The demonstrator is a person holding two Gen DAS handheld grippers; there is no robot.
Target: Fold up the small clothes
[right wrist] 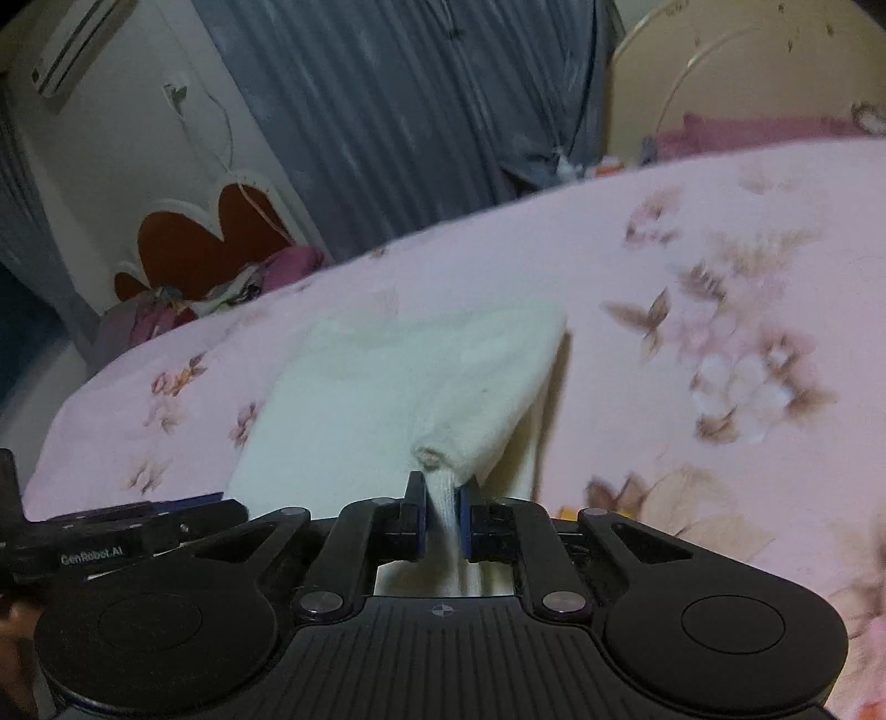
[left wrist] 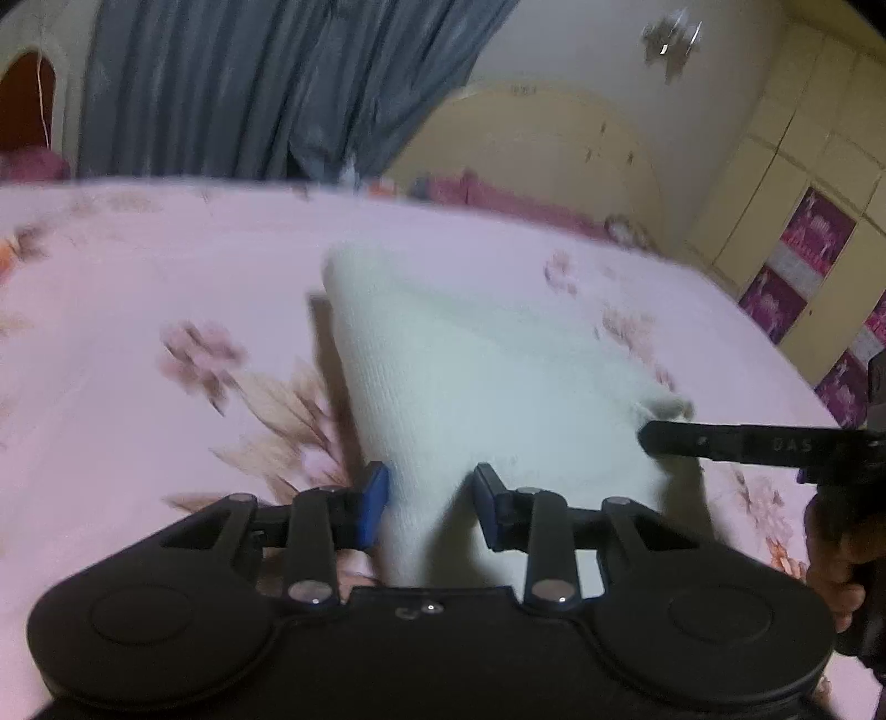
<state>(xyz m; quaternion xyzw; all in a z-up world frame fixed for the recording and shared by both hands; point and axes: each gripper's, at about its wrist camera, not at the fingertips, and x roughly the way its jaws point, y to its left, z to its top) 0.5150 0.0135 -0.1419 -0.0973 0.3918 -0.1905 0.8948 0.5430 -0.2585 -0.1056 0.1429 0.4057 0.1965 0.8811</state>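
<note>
On the pink floral bedspread (left wrist: pixel 138 266) lay the white knit garment (left wrist: pixel 470 354), its near edge lifted off the bed at two corners. Your left gripper (left wrist: pixel 429 507) had one corner running between its blue pads (left wrist: pixel 372 507); cloth touched the left pad, but a gap showed at the other one, so I couldn't tell from that view if it was really clamped. Your right gripper (right wrist: pixel 441 518) was clearer: its own camera showed both pads nearly together, pinched on a narrow bunched strip of the garment, with a small rolled tip just ahead of the fingers. Left view caught what the right didn't: the right gripper coming in side-on at the garment's far corner, your hand (left wrist: pixel 833 559) on its handle, plus yellow wardrobe doors (left wrist: pixel 775 183) with magenta posters. Right view alone showed the left gripper's black body low at its left edge, an air conditioner (right wrist: pixel 77 47) high on the wall, and a heart-shaped red cutout (right wrist: pixel 210 243). Both views shared the grey-blue curtain (right wrist: pixel 398 111) behind the bed. Both frames were motion-blurred.
</note>
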